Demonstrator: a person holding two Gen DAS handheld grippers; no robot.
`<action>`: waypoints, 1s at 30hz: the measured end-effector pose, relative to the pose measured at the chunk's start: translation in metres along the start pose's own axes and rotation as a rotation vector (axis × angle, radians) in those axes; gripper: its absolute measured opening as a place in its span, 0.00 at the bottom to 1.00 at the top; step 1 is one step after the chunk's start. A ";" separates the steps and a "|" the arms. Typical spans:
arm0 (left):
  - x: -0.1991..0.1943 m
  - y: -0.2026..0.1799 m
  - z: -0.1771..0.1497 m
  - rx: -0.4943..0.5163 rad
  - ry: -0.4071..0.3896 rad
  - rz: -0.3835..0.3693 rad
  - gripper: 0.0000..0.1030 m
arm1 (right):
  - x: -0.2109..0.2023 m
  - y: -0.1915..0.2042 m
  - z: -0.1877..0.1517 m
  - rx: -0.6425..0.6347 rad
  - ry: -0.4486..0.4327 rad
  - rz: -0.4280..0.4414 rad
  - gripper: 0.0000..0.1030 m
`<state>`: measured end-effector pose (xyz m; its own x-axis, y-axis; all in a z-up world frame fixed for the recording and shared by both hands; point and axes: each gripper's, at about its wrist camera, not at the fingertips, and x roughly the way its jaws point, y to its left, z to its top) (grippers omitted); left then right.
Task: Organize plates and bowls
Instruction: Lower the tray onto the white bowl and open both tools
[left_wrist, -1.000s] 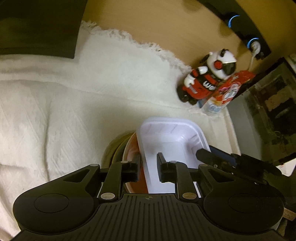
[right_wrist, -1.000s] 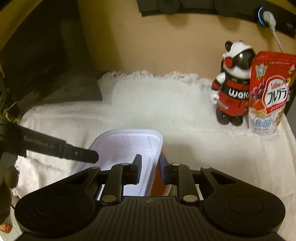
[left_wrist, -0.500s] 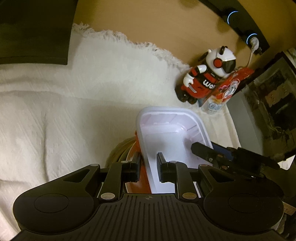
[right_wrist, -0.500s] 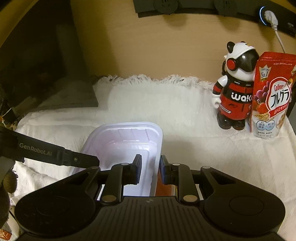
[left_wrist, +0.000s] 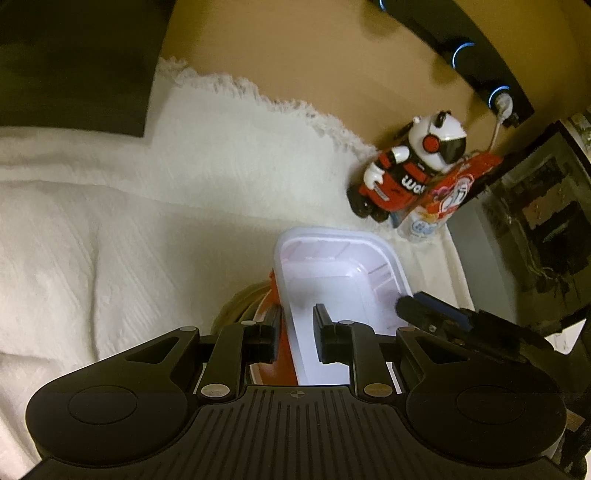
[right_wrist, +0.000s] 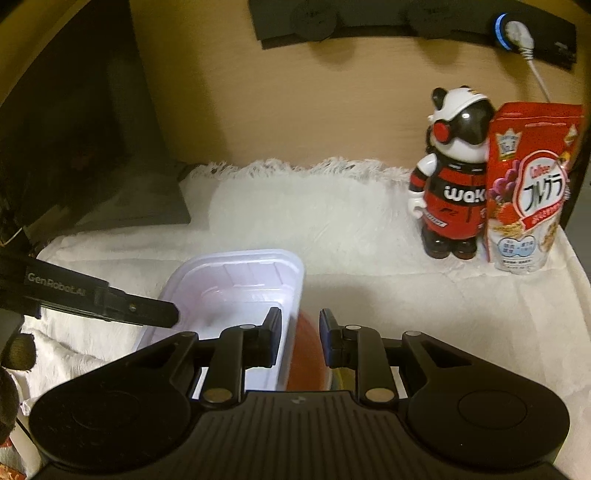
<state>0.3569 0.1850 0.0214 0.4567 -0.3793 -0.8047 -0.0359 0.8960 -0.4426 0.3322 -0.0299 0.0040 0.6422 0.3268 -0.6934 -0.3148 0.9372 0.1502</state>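
Observation:
A white rectangular plastic container (left_wrist: 332, 280) (right_wrist: 236, 284) sits on a red bowl (left_wrist: 286, 354) (right_wrist: 308, 365), with a darker bowl (left_wrist: 236, 306) showing under both. My left gripper (left_wrist: 294, 328) is shut on the container's left wall and the red bowl's edge. My right gripper (right_wrist: 300, 328) grips the container's right rim with the red bowl beside it, and its jaws are just beginning to open. Each gripper's fingertip shows in the other's view, at the container's opposite side.
A white fringed cloth (right_wrist: 369, 221) covers the surface. A panda toy (right_wrist: 454, 184) and a red cereal bag (right_wrist: 528, 184) stand at the back right against the tan wall. A dark slab (left_wrist: 74, 62) lies at the back left. A power strip (right_wrist: 509, 33) is on the wall.
Both grippers keep hold of the container and barely move. In the right wrist view more of the red bowl, blurred, shows between the fingers.

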 end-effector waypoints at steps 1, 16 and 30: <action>-0.005 0.000 -0.001 -0.006 -0.018 0.000 0.19 | -0.004 -0.002 -0.001 0.004 -0.009 -0.001 0.22; -0.085 -0.079 -0.184 0.231 -0.505 0.208 0.16 | -0.121 -0.014 -0.101 -0.021 -0.201 0.043 0.44; -0.048 -0.110 -0.323 0.215 -0.545 0.326 0.16 | -0.139 -0.003 -0.225 -0.098 -0.227 0.008 0.61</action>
<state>0.0516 0.0304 -0.0189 0.8381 0.0392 -0.5441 -0.0963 0.9924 -0.0768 0.0864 -0.1053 -0.0581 0.7765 0.3637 -0.5145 -0.3798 0.9218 0.0785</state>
